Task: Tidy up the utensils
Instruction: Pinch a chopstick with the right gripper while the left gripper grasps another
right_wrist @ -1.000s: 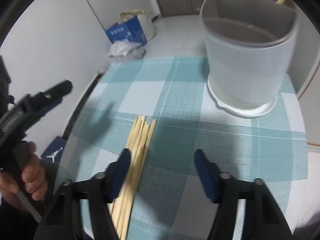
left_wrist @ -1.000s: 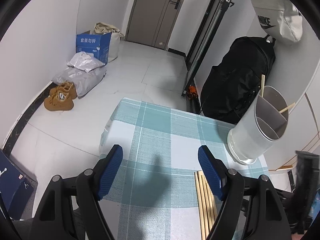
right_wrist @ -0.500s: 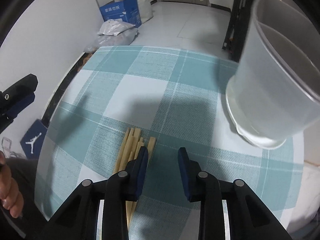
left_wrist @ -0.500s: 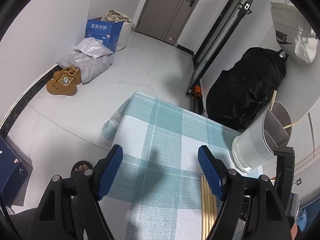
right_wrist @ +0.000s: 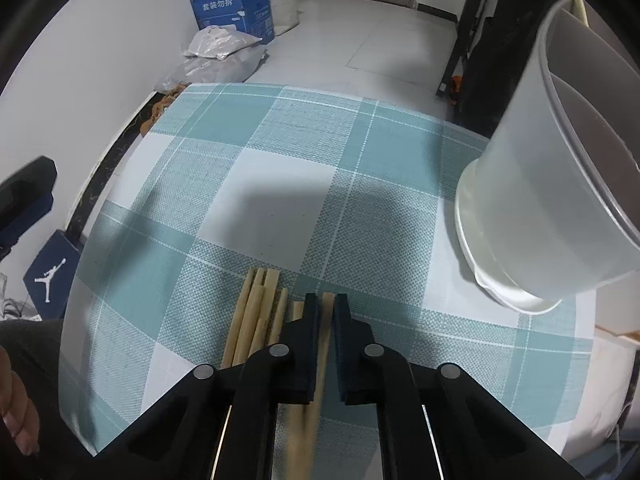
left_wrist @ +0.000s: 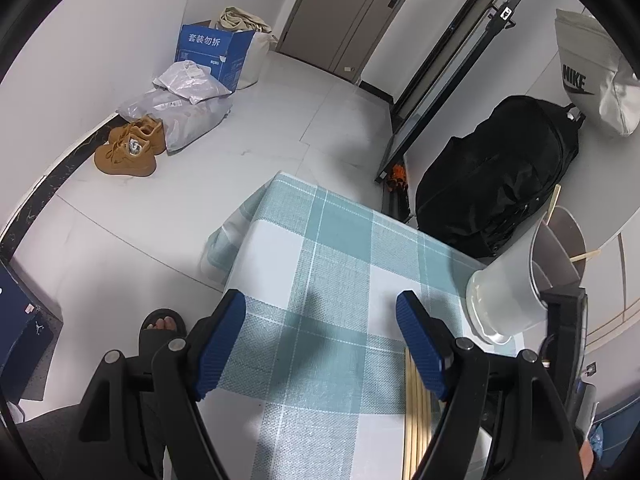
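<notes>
1. Right gripper [right_wrist: 327, 312]: jaws have just been closing and now pinch one chopstick [right_wrist: 326, 320] between the blue pads, the rightmost of the bunch. Its tip pokes out just past the fingertips; the rest runs back under the gripper towards 6 o'clock, blurred there.
2. Loose chopsticks [right_wrist: 256, 316]: wooden, flat on the tablecloth at 9 o'clock of the pinched one, side by side and touching, tips towards 12 o'clock. Exact count cannot be told. In the left wrist view the same bunch [left_wrist: 418, 412] shows low in frame, partly behind the left gripper's right finger.
3. Utensil holder [right_wrist: 560, 184]: translucent white tub with an inner divider, standing on the tablecloth at 2 o'clock of the right gripper, well apart from the bunch. In the left wrist view the holder [left_wrist: 516, 292] has two chopsticks [left_wrist: 554, 200] already leaning in it, ends sticking above the rim.
4. Left gripper [left_wrist: 320, 348]: fingers spread wide, nothing between them, hovering over the tablecloth near its left edge. Not touching the chopsticks.
5. Tablecloth [right_wrist: 280, 152]: teal and white check, covers the table.
6. Background, left wrist view: black backpack [left_wrist: 500, 176] at 1 o'clock on the floor by the wall, blue box [left_wrist: 212, 52] at 11 o'clock, tan shoes [left_wrist: 132, 152] at 10 o'clock. Sandalled foot [left_wrist: 160, 328] by the left finger.
</notes>
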Tool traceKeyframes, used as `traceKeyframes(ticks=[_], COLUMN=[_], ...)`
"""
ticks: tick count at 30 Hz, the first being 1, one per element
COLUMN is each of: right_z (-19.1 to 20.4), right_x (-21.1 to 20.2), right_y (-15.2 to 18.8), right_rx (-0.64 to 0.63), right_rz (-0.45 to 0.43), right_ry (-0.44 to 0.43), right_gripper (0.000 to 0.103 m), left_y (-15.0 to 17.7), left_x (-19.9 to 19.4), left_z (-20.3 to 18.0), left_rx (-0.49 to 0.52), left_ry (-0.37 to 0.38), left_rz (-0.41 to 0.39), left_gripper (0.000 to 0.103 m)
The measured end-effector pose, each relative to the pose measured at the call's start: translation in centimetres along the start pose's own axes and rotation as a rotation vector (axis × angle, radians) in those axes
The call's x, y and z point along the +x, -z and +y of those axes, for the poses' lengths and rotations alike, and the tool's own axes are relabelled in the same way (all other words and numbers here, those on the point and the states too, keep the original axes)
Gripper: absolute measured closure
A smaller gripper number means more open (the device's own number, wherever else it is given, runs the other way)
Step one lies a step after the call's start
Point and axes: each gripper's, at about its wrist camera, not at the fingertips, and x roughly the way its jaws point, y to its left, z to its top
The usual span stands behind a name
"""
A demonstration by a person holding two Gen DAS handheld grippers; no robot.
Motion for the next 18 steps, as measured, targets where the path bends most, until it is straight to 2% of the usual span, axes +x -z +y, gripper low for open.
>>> traceKeyframes(ticks=[7, 13, 18], right_z=[-2.5, -6.2, -9.5], right_x=[-2.9, -7.3, -9.2], right_y=[0.8, 2.4, 3.8], right_rx=[0.103, 0.230, 0.399], right_rz=[-0.108, -0.245, -0.312], right_ry=[-0.076, -0.176, -0.287], right_gripper=[0.098, 0.098, 0.098], left_y=[0.8, 2.6, 4.4], left_x=[1.1, 2.5, 3.4], left_z=[-1.2, -3.3, -4.7], left_rx=[0.070, 0.183, 0.270], left_ry=[0.007, 0.052, 0.035], left_rz=[0.066, 0.190, 0.279], left_gripper=[0.029, 0.029, 0.029])
